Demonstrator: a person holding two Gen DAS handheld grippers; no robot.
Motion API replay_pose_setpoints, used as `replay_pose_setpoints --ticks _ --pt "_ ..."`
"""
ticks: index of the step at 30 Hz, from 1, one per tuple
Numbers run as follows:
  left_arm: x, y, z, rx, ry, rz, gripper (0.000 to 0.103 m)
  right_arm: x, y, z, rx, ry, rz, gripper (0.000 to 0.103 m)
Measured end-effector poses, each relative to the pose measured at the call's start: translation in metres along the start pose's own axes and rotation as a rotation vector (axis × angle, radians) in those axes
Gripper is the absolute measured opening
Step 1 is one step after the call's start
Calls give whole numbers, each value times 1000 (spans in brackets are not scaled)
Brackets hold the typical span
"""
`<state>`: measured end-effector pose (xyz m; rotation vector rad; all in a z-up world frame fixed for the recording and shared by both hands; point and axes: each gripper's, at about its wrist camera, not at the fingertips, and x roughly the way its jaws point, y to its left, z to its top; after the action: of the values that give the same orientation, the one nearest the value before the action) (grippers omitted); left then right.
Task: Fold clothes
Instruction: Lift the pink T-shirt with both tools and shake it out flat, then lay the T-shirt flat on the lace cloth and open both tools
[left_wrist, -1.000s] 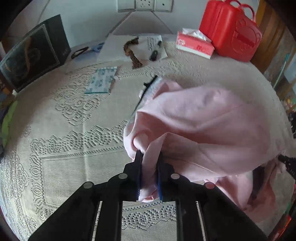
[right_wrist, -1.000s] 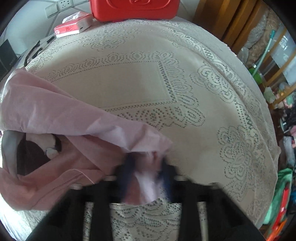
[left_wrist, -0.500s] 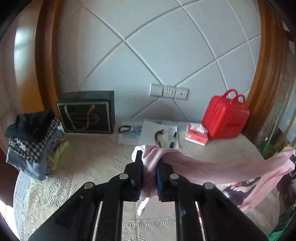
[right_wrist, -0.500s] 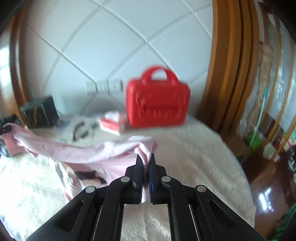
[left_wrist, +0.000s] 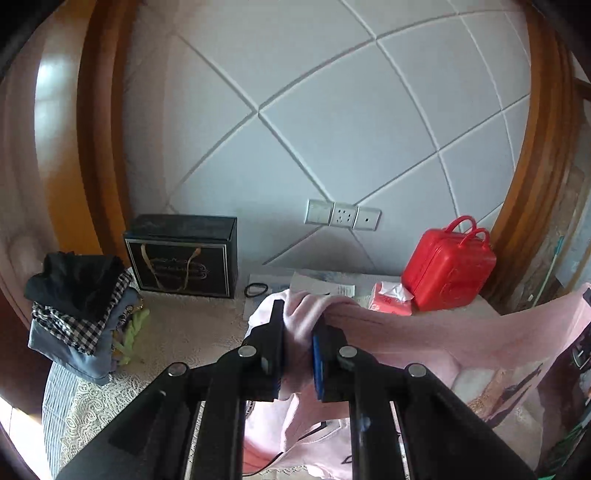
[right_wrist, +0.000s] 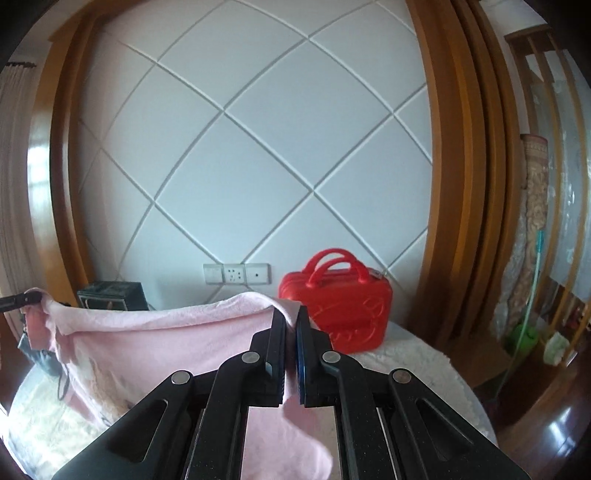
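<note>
Pink garment (left_wrist: 424, 343), apparently printed, stretched taut between clamped left gripper (left_wrist: 298, 332) and right gripper (right_wrist: 291, 325).

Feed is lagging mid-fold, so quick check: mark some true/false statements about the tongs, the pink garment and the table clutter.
1. Both tongs, left and right, are shut on the pink fleece garment. True.
2. The garment lies flat on the table. False: it hangs stretched between the tongs.
3. The red plastic handled case stands by the wall. True.
4. The stack of folded clothes is pink. False: dark, checked and grey.
</note>
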<state>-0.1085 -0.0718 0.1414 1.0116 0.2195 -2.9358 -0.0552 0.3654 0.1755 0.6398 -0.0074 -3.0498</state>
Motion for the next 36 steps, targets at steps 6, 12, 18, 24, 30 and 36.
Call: replay_pose_setpoints --ticks 6,12,18,24,30,36 --pt "155 15 0 -31 190 39 13 145 -6 -21 5 201 -31 5" --pt "260 13 -12 -50 382 12 21 274 -23 -61 58 373 -78 12" --pt "272 13 -34 -12 444 -21 78 276 -26 -110 72 486 -87 82" --pt "219 13 -92 72 478 -47 78 234 -30 -167 104 578 -59 82" --pt "169 33 -173 143 477 0 78 185 -40 -221 148 636 -73 34" --pt "155 74 -226 53 508 4 78 141 -50 -269 195 684 -86 45"
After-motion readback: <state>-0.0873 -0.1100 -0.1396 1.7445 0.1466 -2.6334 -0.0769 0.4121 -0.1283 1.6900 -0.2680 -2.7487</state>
